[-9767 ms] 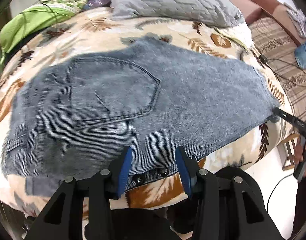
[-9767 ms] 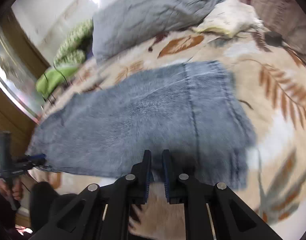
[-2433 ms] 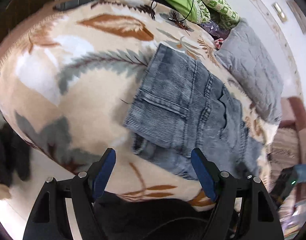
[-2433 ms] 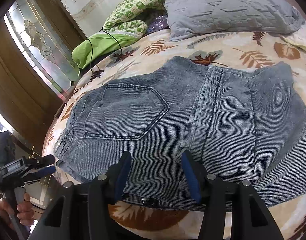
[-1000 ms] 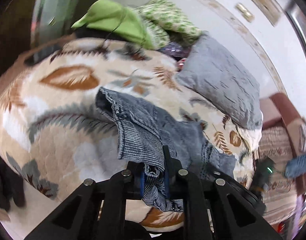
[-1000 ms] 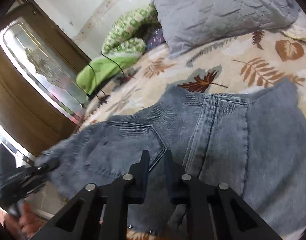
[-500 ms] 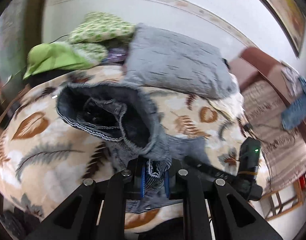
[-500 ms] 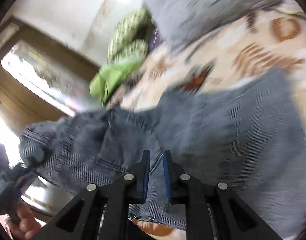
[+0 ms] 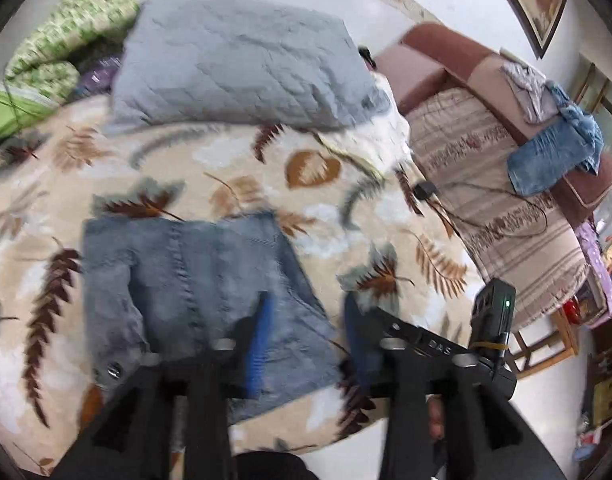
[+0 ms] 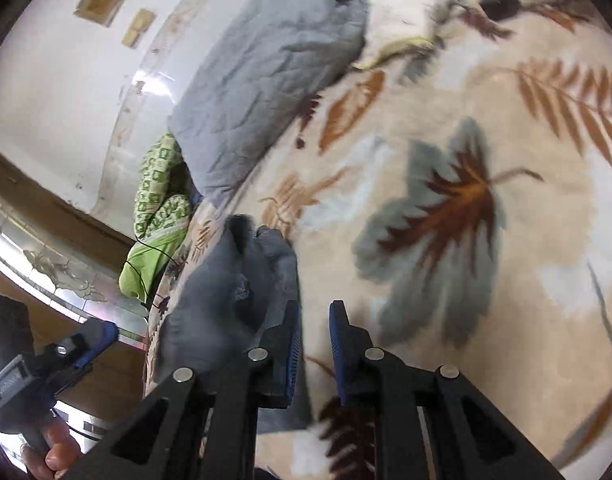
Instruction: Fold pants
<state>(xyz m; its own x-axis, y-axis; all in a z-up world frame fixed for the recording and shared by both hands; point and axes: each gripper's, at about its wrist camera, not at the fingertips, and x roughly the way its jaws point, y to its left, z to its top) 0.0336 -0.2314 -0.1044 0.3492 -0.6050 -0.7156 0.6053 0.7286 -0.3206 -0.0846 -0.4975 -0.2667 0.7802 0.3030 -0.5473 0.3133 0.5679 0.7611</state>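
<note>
The folded jeans point(image 9: 194, 292) are lying flat on the leaf-print blanket point(image 9: 234, 168), directly ahead of and beneath the left gripper point(image 9: 306, 332). Their longer side seems to be running away from the fingers toward the grey quilted pillow point(image 9: 242, 68), though blur is making that hard to judge. The left jaws have just been opening and are standing about half apart with nothing between them, the denim lying loose under the left finger.

In the right wrist view the jeans point(image 10: 234, 292) are sitting just left of the right gripper point(image 10: 314, 344), a bulged fold rising beside its left finger. Its jaws are showing a narrow gap with only blanket behind. So the left hand is sitting squarely over the bundle, the right at its edge. The left gripper point(image 10: 66, 356) is showing at that view's left border.
</note>
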